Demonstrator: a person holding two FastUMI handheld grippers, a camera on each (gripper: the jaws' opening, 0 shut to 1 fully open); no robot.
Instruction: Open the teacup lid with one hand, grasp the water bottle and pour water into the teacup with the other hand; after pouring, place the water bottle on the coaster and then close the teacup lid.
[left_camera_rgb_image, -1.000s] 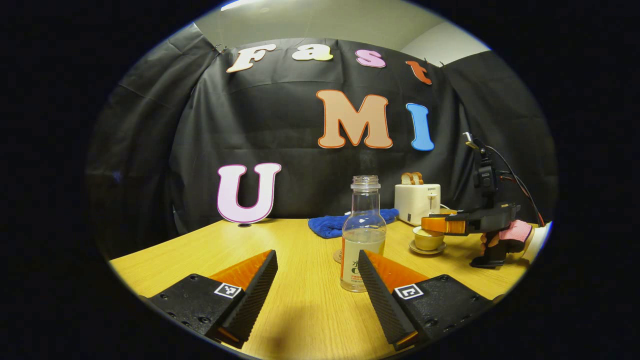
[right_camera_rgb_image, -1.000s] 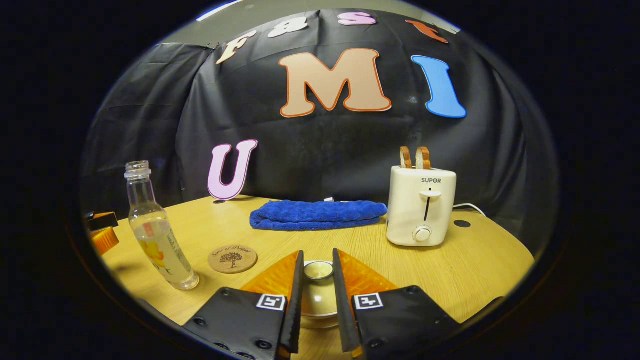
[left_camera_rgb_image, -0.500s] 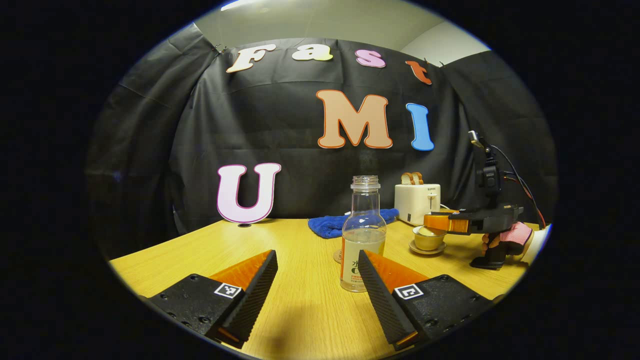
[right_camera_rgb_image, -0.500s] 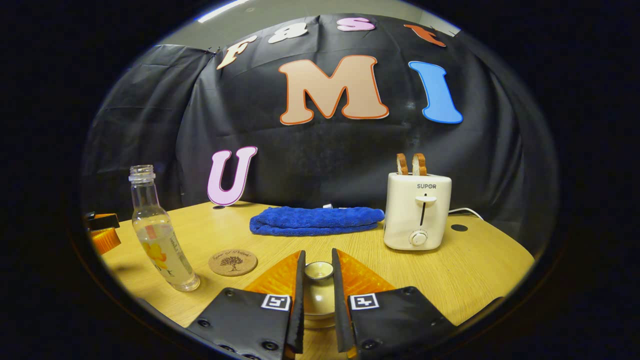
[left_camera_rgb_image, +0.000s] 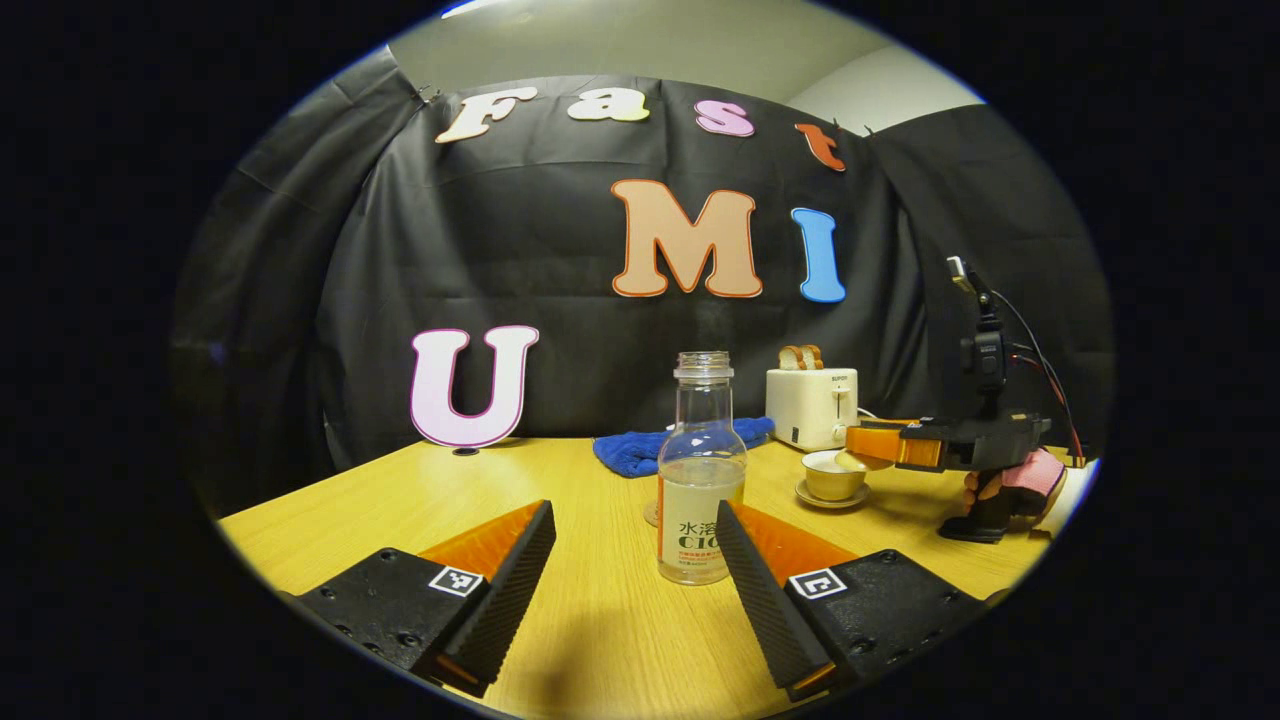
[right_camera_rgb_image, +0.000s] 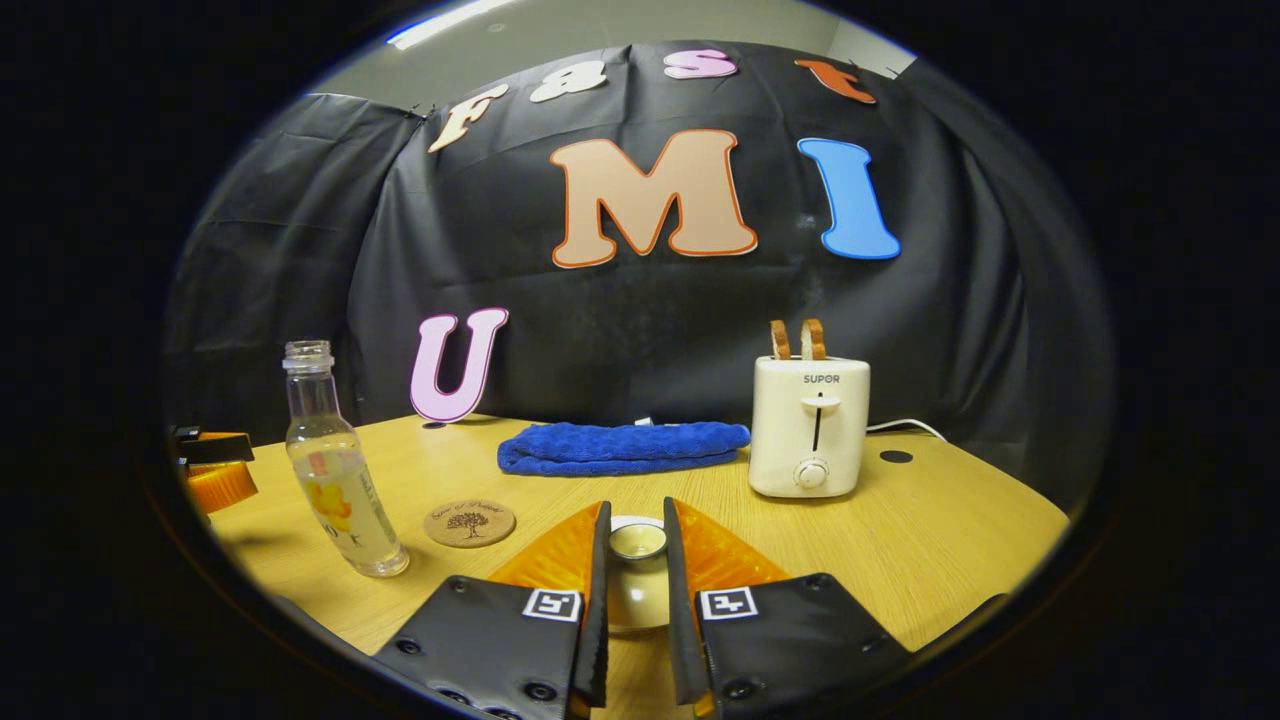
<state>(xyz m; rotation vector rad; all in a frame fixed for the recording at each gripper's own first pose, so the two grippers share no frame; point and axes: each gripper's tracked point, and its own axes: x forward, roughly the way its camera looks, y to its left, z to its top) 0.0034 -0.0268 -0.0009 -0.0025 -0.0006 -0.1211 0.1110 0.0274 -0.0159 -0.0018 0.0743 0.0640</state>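
A clear water bottle (left_camera_rgb_image: 702, 470), uncapped and part full, stands upright on the wooden table (left_camera_rgb_image: 590, 640) just beyond my open left gripper (left_camera_rgb_image: 635, 560), nearer its right finger. Right of it a pale teacup (left_camera_rgb_image: 830, 480) sits on its saucer. My right gripper (left_camera_rgb_image: 862, 444), held by a hand, hovers level at the cup's right rim. In the right gripper view that gripper (right_camera_rgb_image: 635, 600) is shut on the cream teacup lid (right_camera_rgb_image: 637, 565), its knob showing between the fingers. The bottle (right_camera_rgb_image: 340, 470) stands at the left there, with the round cork coaster (right_camera_rgb_image: 469, 522) beside it.
A folded blue towel (right_camera_rgb_image: 620, 447) lies at the back of the table. A white toaster (right_camera_rgb_image: 808, 425) with bread slices stands at the back right, its cord trailing behind. The left gripper (right_camera_rgb_image: 215, 470) shows at the far left edge.
The right gripper has risen and drawn back a little with the lid in it. The left gripper has shifted slightly, so the bottle now sits more between its fingers' lines.
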